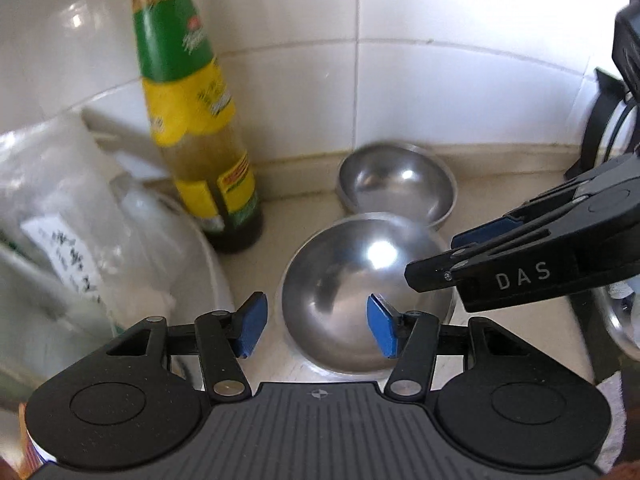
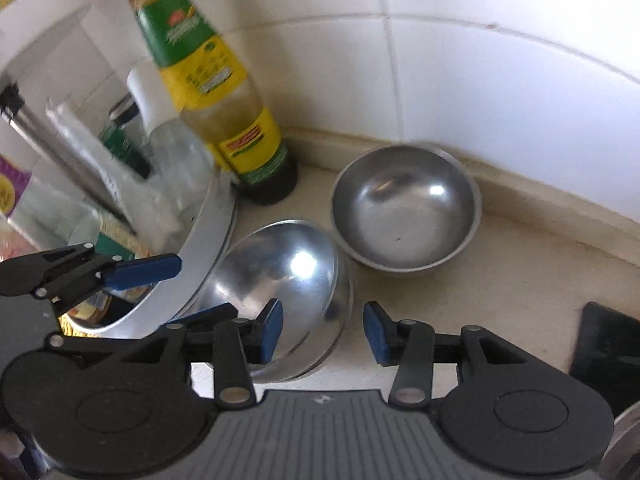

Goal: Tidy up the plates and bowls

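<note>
— Location of the nearer round steel bowl point(image 1: 360, 292)?
— On the beige counter point(image 2: 500, 280), near its back edge, straight ahead of the left gripper point(image 1: 316, 326).
— Fingers?
— Both wide open, empty; the right gripper point(image 2: 324, 332) straddles the bowl's right rim.

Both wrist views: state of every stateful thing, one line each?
near steel bowl: upright, empty, on the counter.
far steel bowl: upright, empty, by the wall.
sauce bottle: upright, capped, partly full.
white basin: filled with bags and packets.
left gripper: open, straddling the near bowl's left rim, not gripping.
right gripper: open, straddling the near bowl's right rim, not gripping.
</note>
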